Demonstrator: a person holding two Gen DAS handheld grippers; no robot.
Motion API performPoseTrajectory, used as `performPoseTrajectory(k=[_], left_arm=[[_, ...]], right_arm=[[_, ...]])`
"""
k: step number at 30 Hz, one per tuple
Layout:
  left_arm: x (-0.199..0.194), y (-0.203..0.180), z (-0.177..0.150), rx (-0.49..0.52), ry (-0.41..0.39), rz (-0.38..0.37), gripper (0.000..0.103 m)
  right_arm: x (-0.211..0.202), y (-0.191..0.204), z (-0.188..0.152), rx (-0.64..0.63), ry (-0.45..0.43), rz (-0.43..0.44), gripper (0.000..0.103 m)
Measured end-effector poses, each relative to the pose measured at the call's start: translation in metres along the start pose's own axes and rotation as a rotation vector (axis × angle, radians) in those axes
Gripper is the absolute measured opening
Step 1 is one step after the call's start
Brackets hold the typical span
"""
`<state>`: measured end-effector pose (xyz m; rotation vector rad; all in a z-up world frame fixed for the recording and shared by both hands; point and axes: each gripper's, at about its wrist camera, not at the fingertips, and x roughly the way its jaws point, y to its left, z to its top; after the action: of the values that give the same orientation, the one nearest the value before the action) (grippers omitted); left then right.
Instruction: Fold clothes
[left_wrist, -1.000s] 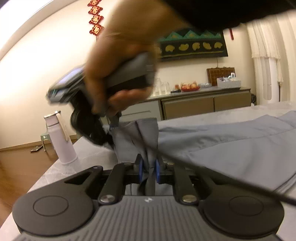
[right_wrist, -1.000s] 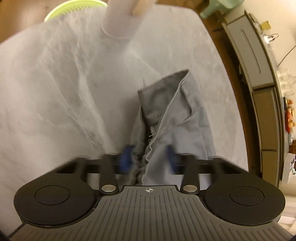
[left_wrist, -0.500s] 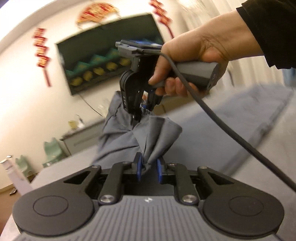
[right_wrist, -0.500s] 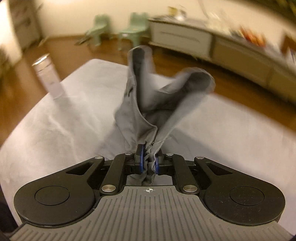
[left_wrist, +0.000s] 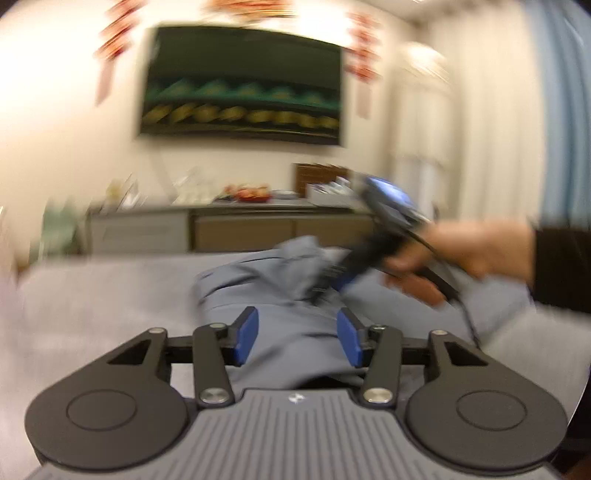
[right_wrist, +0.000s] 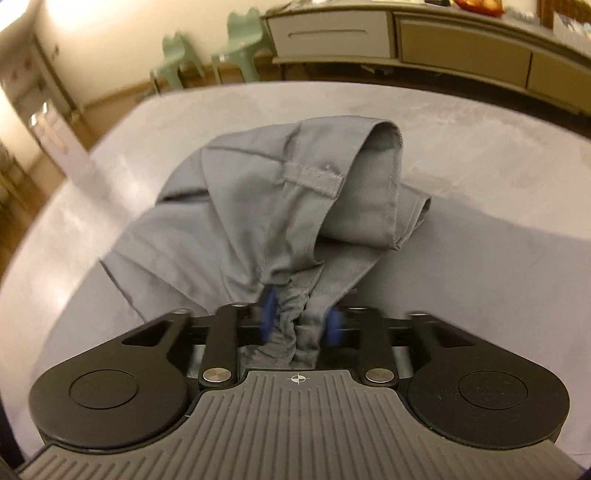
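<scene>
Both tongs opening since, L view (left_wrist: 297, 334) shows hand (left_wrist: 461, 254)

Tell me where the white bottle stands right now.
In the right wrist view, the white bottle stands at the far left edge of the table, left of the grey garment.

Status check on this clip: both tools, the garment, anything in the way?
Left tool opening, pads clear of cloth. Right tool opening, bunched fabric between its pads. Grey garment heaped on table. Bottle at table edge, clear.
</scene>
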<state>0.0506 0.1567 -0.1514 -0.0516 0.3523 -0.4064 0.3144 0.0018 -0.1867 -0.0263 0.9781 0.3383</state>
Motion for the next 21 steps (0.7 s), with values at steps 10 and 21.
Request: performPoseTrajectory(k=[10,21], left_arm=[[0.087,0.103,-0.016,-0.591,0.303,-0.042,0.067],[0.113,0.102,-0.023,-0.607,0.411,-0.099,0.043]], right_arm=[[-0.081,0.047,0.046,-0.212,-0.133,-0.22,0.063],[0.102,0.133,0.145,-0.484,0.175,-0.238,0.083]])
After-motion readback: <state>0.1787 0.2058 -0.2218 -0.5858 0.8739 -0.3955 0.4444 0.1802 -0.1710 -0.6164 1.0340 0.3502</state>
